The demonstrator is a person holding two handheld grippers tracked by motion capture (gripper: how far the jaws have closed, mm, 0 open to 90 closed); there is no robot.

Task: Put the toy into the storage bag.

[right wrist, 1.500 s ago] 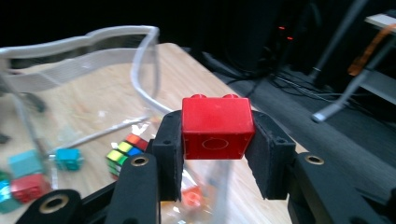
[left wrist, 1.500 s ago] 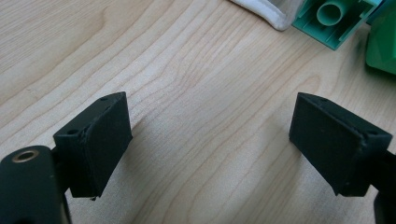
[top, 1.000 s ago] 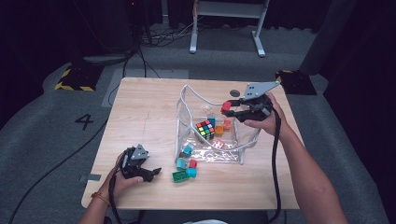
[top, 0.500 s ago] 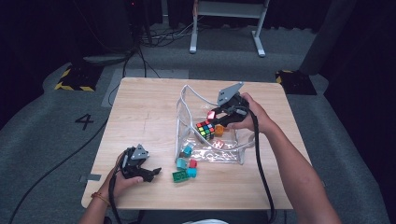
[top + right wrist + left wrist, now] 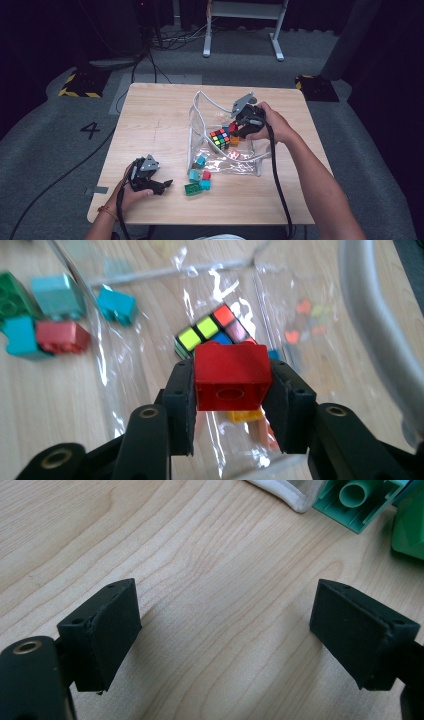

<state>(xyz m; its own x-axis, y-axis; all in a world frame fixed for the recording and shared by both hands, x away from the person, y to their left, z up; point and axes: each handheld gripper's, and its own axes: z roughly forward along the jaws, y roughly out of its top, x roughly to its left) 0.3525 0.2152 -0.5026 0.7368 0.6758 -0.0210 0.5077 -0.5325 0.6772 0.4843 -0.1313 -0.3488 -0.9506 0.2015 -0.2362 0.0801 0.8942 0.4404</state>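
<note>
Right gripper (image 5: 230, 405) clamped on a red block (image 5: 231, 375), held above a clear plastic bag (image 5: 240, 161) w/ white edging that lies open mid-table (image 5: 160, 115). Inside/under the bag film: a puzzle cube (image 5: 219, 138) w/ mixed colour tiles, an orange block (image 5: 234, 141) just beside it, and a yellow block (image 5: 245, 415) right below the held red one. Near the bag's front edge, on bare wood: teal blocks (image 5: 195, 175), a small red block (image 5: 206, 174), a green block (image 5: 192, 188), all close together. Left gripper (image 5: 165, 184) rests at the table's near-left corner, jaws wide apart, nothing between them; green block (image 5: 357, 505) just ahead in its own view.
</note>
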